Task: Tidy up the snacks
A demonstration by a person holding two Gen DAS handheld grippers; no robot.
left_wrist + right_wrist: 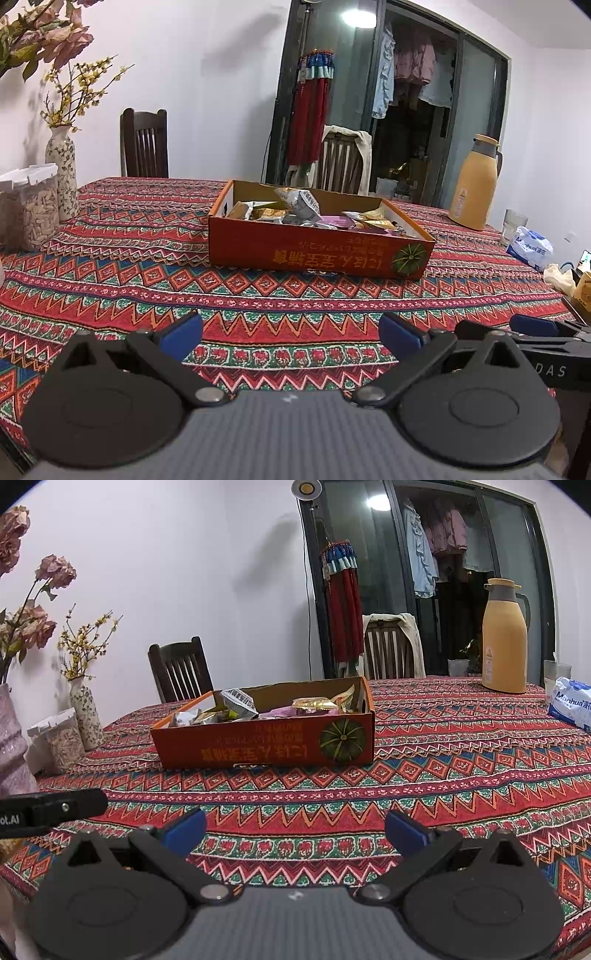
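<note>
An orange cardboard box [317, 251] with a pumpkin picture stands in the middle of the patterned tablecloth; it also shows in the right wrist view [266, 744]. Several wrapped snacks [306, 214] lie piled inside it, also seen in the right wrist view [240, 709]. My left gripper [291, 338] is open and empty, low over the cloth in front of the box. My right gripper [295, 830] is open and empty, also in front of the box. The right gripper's blue fingertip [532, 325] shows at the right edge of the left wrist view.
A yellow thermos [504, 638] and a tissue pack [572, 705] stand at the back right. Flower vases [62, 173] and a clear container of seeds [31, 206] stand at the left. Two wooden chairs [181, 670] are behind the table.
</note>
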